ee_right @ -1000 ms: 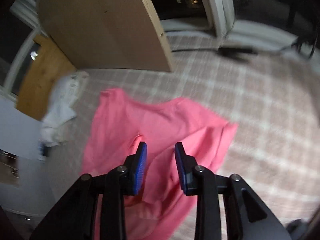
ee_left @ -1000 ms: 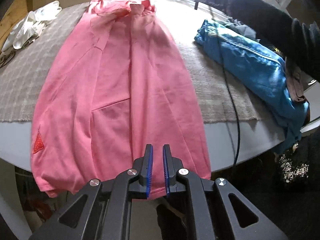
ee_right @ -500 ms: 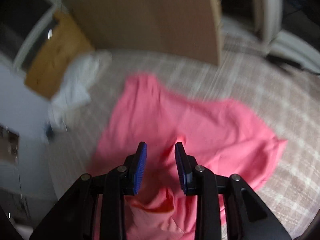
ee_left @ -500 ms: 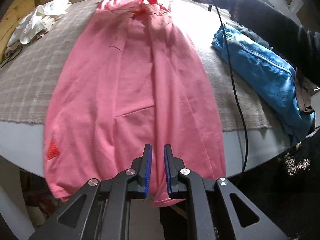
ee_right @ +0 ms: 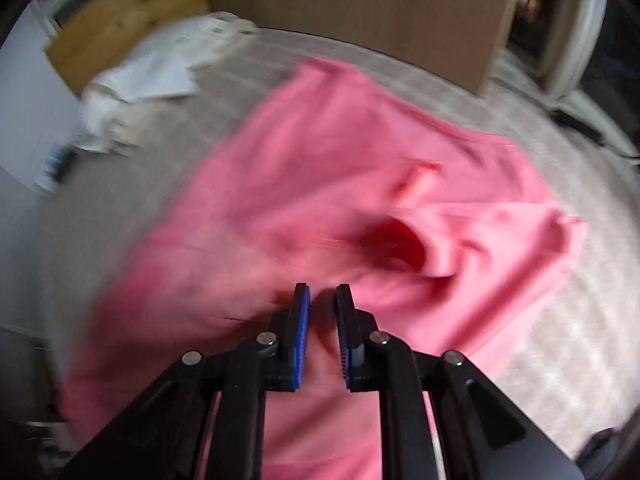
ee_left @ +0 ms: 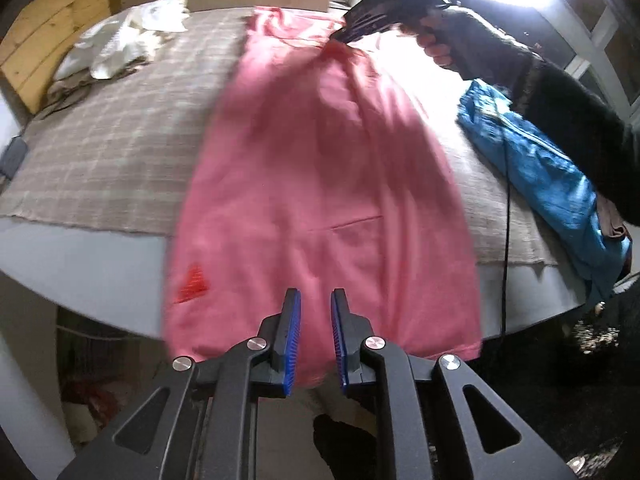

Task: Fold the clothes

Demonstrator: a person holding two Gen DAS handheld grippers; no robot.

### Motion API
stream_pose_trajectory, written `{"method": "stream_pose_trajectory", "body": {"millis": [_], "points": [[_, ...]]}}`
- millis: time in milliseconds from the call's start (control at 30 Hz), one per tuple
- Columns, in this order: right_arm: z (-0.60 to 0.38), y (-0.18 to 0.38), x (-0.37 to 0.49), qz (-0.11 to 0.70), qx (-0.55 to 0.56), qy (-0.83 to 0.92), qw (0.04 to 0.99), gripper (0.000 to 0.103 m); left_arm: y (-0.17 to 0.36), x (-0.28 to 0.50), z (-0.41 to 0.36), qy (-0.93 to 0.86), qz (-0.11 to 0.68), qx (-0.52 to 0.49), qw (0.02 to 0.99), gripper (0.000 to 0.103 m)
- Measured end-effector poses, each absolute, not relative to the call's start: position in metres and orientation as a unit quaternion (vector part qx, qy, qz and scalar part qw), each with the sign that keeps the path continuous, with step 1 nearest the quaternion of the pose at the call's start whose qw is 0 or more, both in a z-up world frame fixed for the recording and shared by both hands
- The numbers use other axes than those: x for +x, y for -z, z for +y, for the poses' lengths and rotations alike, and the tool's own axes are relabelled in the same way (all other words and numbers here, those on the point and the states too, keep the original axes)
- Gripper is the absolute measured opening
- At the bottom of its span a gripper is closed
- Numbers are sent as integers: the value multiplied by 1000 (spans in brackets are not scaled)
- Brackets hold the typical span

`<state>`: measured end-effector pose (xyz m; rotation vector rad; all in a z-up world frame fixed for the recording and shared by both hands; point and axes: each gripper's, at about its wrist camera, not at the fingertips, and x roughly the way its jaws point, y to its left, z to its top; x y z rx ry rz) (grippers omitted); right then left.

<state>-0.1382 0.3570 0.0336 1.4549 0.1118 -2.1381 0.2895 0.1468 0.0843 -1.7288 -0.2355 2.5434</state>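
Observation:
A pink garment (ee_left: 320, 184) lies lengthwise on the table, its hem hanging over the near edge; a red triangle logo (ee_left: 194, 283) marks the lower left. My left gripper (ee_left: 315, 308) is at the hem, shut on the cloth that runs between its blue pads. At the far end, a hand in a dark sleeve (ee_left: 560, 100) holds my right gripper (ee_left: 340, 36) at the collar. In the right wrist view, the right gripper (ee_right: 323, 300) is pinched on the pink garment (ee_right: 360, 168) beside the neck opening (ee_right: 400, 244). That view is blurred.
A checked grey cloth (ee_left: 104, 152) covers the round table (ee_left: 80, 268). A white pile of clothes (ee_left: 128, 44) lies far left, and a blue jacket (ee_left: 552, 176) on the right. A black cable (ee_left: 507, 216) runs down past the jacket. A cardboard panel (ee_right: 360, 4) stands behind.
The right gripper came down onto the collar and its fingers closed from a wide gap onto the cloth. The left view swung right; the garment looks pulled straighter.

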Motion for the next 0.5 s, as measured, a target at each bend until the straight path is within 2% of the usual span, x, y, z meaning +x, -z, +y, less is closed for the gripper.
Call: {"method": "stream_pose_trajectory", "body": {"millis": [100, 167, 200, 400, 500], "points": [[364, -54, -117, 14, 520, 809, 273, 15, -93, 299, 123, -829, -67, -555, 23, 19], [385, -68, -87, -20, 519, 813, 263, 26, -94, 302, 109, -830, -61, -554, 26, 21], [395, -69, -68, -34, 524, 811, 258, 27, -93, 303, 104, -829, -60, -555, 31, 21], [430, -68, 2, -32, 539, 828, 151, 27, -80, 296, 128, -822, -42, -542, 172, 21], [429, -79, 1, -42, 542, 828, 134, 27, -68, 300, 157, -804, -23, -545, 236, 21]]}}
